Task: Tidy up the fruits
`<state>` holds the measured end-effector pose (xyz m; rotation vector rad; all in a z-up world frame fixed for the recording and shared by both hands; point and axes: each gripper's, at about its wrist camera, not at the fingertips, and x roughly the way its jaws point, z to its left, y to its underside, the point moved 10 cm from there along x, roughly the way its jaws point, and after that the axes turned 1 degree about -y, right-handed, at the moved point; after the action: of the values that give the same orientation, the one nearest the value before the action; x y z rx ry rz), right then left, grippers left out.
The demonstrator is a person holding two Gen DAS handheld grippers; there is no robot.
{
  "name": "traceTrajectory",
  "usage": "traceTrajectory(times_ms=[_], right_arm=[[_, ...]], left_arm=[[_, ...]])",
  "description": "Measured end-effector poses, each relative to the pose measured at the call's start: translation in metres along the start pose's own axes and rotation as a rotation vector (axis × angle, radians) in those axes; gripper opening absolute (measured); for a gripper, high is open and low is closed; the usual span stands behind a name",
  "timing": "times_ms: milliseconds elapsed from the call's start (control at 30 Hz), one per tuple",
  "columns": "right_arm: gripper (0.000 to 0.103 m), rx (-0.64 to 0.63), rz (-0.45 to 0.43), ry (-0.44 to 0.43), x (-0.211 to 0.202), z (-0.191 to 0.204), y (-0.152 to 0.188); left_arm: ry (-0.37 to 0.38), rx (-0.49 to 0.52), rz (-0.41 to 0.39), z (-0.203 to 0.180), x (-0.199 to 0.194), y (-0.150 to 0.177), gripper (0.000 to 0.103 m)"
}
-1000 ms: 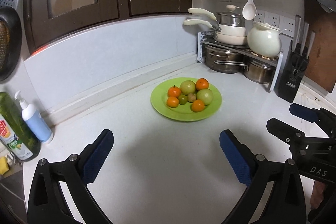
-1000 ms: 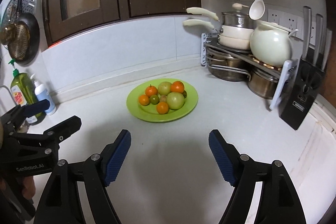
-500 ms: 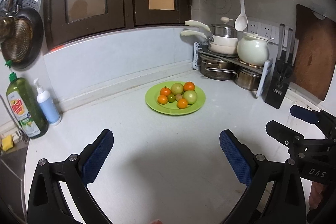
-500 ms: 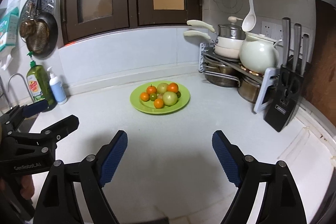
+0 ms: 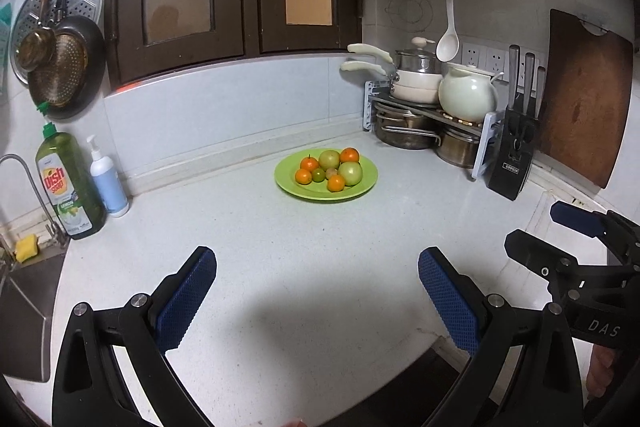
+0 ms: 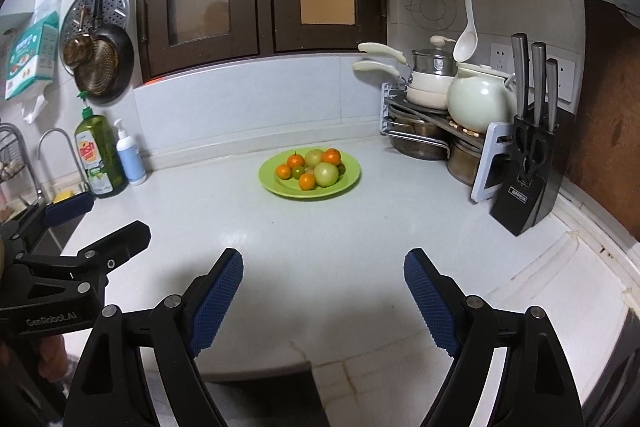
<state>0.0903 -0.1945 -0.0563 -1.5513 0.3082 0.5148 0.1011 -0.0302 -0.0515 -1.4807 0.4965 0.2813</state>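
Note:
A green plate holds several oranges and green fruits, such as a large green one, at the back of the white counter; it also shows in the right wrist view. My left gripper is open and empty, well short of the plate near the counter's front edge. My right gripper is open and empty, likewise far from the plate. Each gripper shows at the edge of the other's view: the right one and the left one.
A pot rack with pans and a white kettle stands back right, beside a knife block and a wooden board. Dish soap and a pump bottle stand left by the sink.
Both grippers have pulled back from the plate and risen, so the plate looks smaller and farther. Both stay open and empty.

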Motion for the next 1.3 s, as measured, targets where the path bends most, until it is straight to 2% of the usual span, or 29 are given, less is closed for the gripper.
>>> traceTrajectory(times_ms=[733, 1300], right_arm=[[0.083, -0.004, -0.03, -0.019, -0.035, 0.001, 0.012], [0.083, -0.005, -0.033, -0.022, -0.039, -0.005, 0.015]], left_arm=[[-0.016, 0.013, -0.029, -0.008, -0.037, 0.01, 0.103], [-0.016, 0.02, -0.03, -0.015, -0.04, 0.011, 0.103]])
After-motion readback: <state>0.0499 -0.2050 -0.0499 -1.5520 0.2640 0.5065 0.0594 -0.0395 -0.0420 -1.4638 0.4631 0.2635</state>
